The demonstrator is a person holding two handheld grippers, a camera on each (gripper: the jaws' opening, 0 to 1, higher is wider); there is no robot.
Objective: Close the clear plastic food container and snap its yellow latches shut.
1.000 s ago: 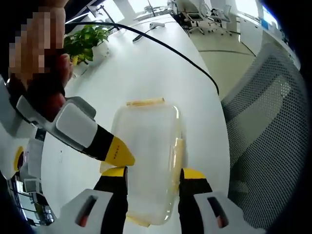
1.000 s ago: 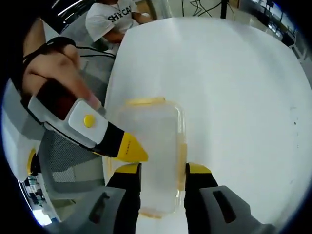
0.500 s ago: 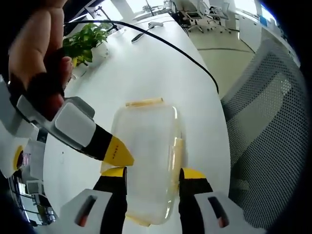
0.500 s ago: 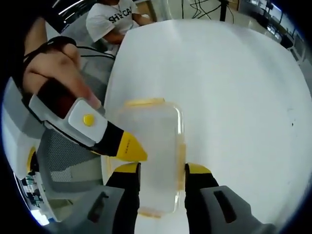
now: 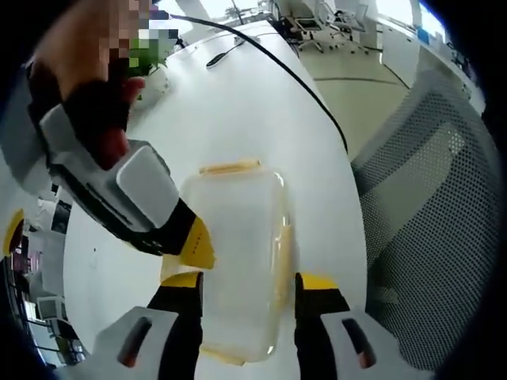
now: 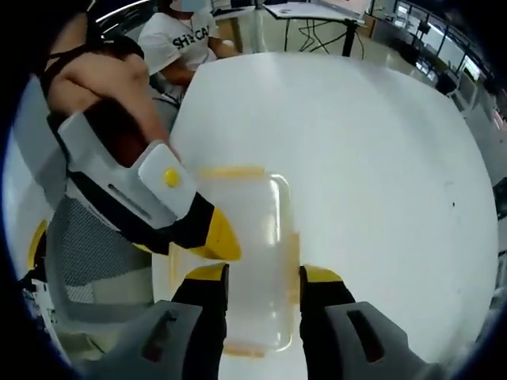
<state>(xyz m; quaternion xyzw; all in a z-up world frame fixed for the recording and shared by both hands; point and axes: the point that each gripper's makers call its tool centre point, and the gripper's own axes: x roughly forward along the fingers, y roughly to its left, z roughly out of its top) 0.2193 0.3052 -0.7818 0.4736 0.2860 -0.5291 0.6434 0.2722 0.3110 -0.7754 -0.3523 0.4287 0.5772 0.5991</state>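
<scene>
We've got the clear container (image 5: 238, 261) lying flat on the white bench (image 5: 238, 111), lid on. Left tool (image 5: 247, 285) and right tool (image 6: 257, 277) both straddle it, jaws apart. A mesh chair (image 5: 428, 222), a black cable (image 5: 293, 75) and a plant (image 5: 146, 59) sit nearby.

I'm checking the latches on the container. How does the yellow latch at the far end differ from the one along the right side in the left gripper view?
The far-end latch runs across the short edge of the container and shows fully, a solid yellow. The side latch runs along the long edge, paler and seen through clear plastic, near the left hand-held gripper. Both are yellow strips; whether either is snapped shut is unclear.
</scene>
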